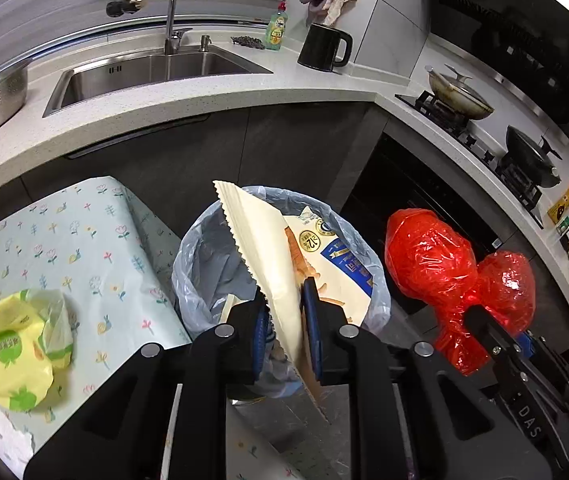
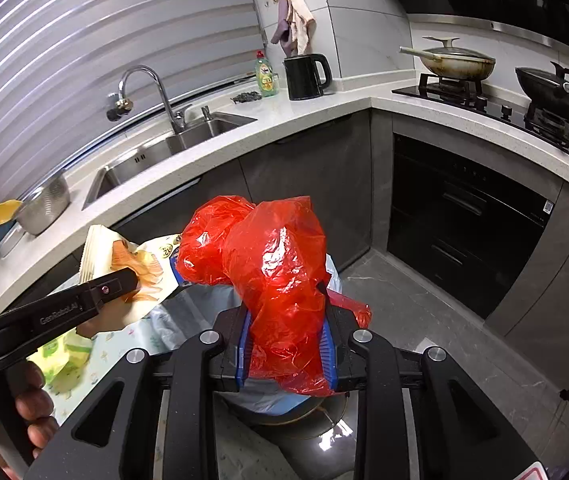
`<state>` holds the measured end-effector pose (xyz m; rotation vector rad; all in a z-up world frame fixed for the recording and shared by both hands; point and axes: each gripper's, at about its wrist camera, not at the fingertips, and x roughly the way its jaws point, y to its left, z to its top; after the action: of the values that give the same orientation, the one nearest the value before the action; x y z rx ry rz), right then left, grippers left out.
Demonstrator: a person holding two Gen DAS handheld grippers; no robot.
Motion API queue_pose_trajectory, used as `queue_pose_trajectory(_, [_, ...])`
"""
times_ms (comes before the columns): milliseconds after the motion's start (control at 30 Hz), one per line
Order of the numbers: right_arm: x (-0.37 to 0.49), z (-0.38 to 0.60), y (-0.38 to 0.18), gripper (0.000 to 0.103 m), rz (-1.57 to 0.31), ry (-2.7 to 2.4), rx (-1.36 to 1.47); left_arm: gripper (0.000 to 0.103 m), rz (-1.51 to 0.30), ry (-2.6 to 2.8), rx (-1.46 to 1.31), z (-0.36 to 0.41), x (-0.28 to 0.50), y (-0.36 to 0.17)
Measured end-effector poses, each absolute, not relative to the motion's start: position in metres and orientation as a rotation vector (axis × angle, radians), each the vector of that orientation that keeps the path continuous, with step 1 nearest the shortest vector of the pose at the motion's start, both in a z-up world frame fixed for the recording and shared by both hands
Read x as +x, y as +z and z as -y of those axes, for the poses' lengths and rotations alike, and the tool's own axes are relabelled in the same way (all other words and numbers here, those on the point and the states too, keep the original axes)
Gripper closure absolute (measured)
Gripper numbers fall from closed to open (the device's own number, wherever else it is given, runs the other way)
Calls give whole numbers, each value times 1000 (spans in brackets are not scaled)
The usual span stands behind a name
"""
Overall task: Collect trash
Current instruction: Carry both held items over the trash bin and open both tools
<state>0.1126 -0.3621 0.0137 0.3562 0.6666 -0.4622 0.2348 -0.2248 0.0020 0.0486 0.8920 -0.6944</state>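
Left gripper (image 1: 286, 328) has the cream snack wrapper (image 1: 260, 248) between its pads, jaws narrow but loosely set, over the lined trash bin (image 1: 188, 264). Right gripper (image 2: 288, 344) is clamped on a crumpled red plastic bag (image 2: 276, 264) just beside the bin rim. Yellow-green wrapper (image 1: 16, 344) lies on the floral table's (image 1: 96, 248) near left edge.

Bright, even indoor light; sharp focus; strong fisheye curvature, dark vignette corners; glare on red bag (image 2: 280, 264).
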Motion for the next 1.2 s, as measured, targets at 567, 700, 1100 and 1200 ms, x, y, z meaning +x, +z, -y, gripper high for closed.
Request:
queue_pose_trajectory(567, [169, 360, -1, 71, -707, -426, 315, 34, -814, -601, 31, 202, 248, 4])
queue_pose_trajectory(700, [183, 346, 3, 55, -694, -401, 289, 32, -800, -570, 43, 192, 250, 6])
queue_pose_trajectory(1100, [187, 318, 26, 38, -658, -395, 247, 27, -769, -513, 23, 156, 249, 14])
queue_pose_trajectory(1200, [183, 312, 33, 38, -651, -397, 239, 27, -769, -506, 4, 143, 246, 18])
